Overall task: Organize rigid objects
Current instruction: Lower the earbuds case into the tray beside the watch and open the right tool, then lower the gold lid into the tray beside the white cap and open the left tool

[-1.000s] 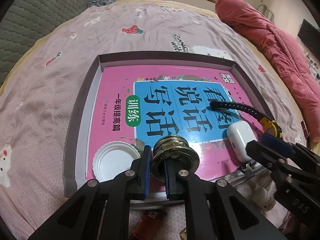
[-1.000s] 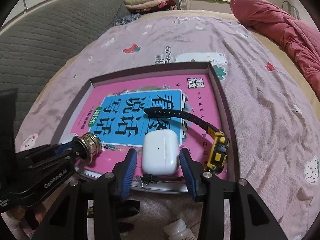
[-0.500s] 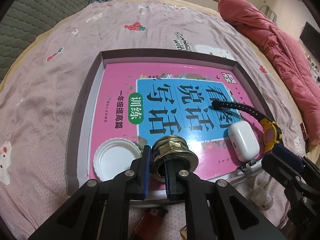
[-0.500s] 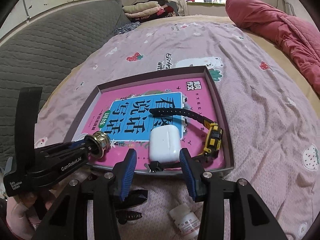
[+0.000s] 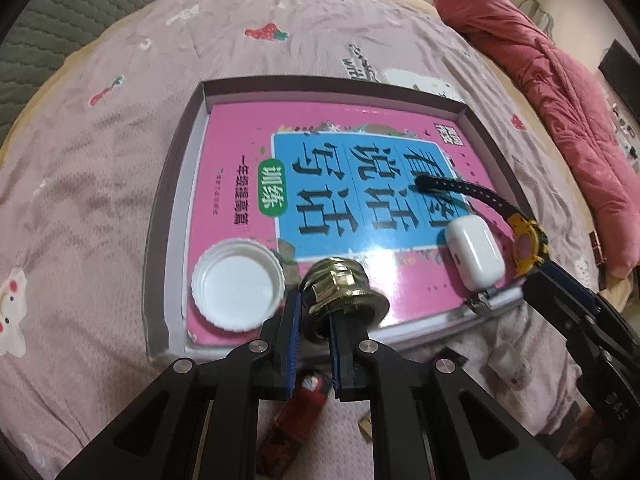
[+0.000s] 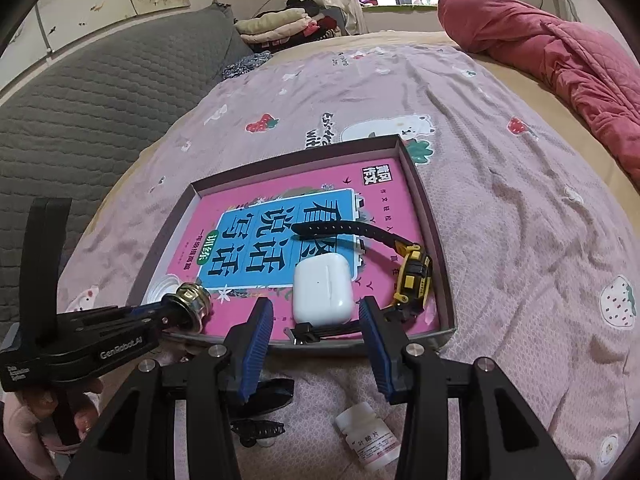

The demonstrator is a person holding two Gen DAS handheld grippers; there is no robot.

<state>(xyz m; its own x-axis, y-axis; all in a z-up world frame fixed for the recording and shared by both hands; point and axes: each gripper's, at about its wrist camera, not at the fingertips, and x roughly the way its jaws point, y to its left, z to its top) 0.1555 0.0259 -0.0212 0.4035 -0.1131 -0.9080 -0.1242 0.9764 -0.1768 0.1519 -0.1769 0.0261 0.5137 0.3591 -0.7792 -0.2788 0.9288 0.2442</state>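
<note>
A shallow box tray [image 5: 168, 216] [image 6: 440, 268] on the bed holds a pink book [image 5: 240, 152], a white lid [image 5: 238, 284], a white earbud case [image 5: 476, 256] [image 6: 322, 288] and a yellow-and-black watch [image 5: 526, 242] [image 6: 414, 280]. My left gripper [image 5: 314, 332] [image 6: 188, 308] is shut on a brass fitting [image 5: 342, 292] [image 6: 192, 300] over the tray's near edge, beside the lid. My right gripper [image 6: 316, 344] [image 5: 560, 292] is open and empty, just short of the tray's near edge, in line with the earbud case.
A small white pill bottle [image 6: 370, 440] [image 5: 510, 364], a black hair clip [image 6: 256, 428] and a red packet [image 5: 296, 412] lie on the pink bedsheet in front of the tray. A red quilt [image 6: 560, 64] is at the right, a grey headboard [image 6: 80, 112] at the left.
My right gripper has drawn back and up from around the earbud case, which stays in the tray. My left gripper has tipped the brass fitting further forward over the tray's near edge.
</note>
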